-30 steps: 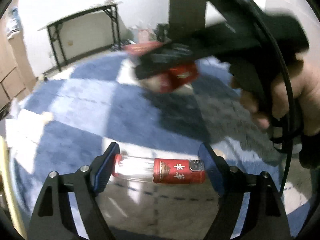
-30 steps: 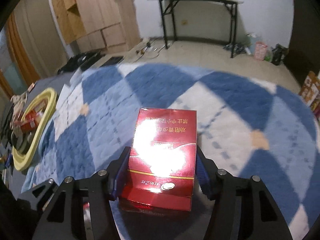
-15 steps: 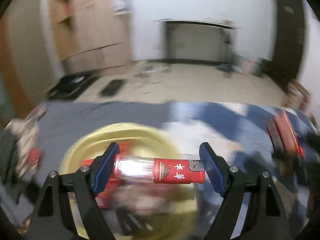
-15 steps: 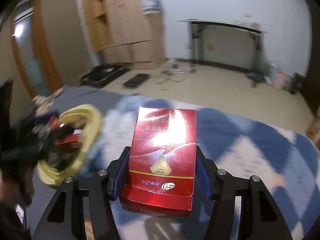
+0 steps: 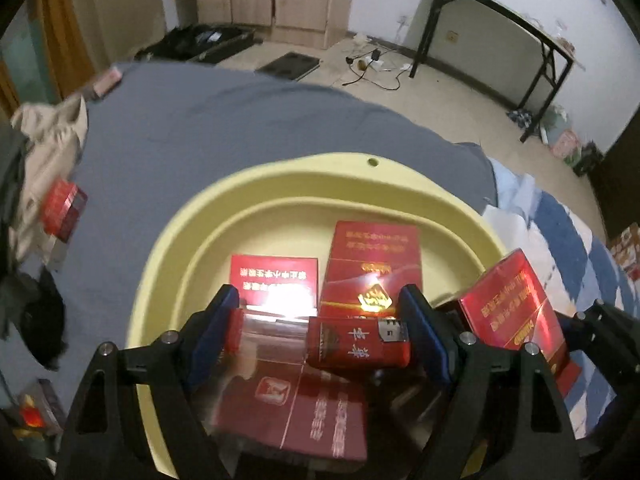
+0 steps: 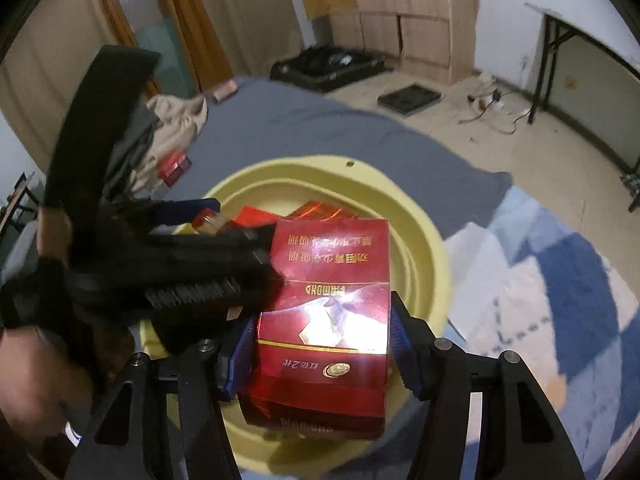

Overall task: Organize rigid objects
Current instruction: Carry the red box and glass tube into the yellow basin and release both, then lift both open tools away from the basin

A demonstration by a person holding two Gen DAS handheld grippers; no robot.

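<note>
My left gripper [image 5: 320,336] is shut on a red and clear lighter [image 5: 320,340] and holds it above a yellow basin [image 5: 320,168]. Several red cigarette boxes [image 5: 372,268] lie in the basin. My right gripper [image 6: 320,344] is shut on a red cigarette box [image 6: 328,300] over the basin's near right rim [image 6: 432,248]. That box shows at the right in the left wrist view [image 5: 516,304]. The left gripper [image 6: 208,220] with the lighter tip is just left of the box in the right wrist view.
The basin sits on a grey sheet [image 5: 224,120] beside a blue and white checked blanket [image 6: 560,280]. Another red box [image 5: 64,208] and a pile of clothes [image 5: 44,140] lie at the left. A black folding table [image 5: 500,32] stands by the far wall.
Both grippers have swung left from over the checked blanket to above the yellow basin, each still holding its object. The right gripper's box now hangs over the basin rim.
</note>
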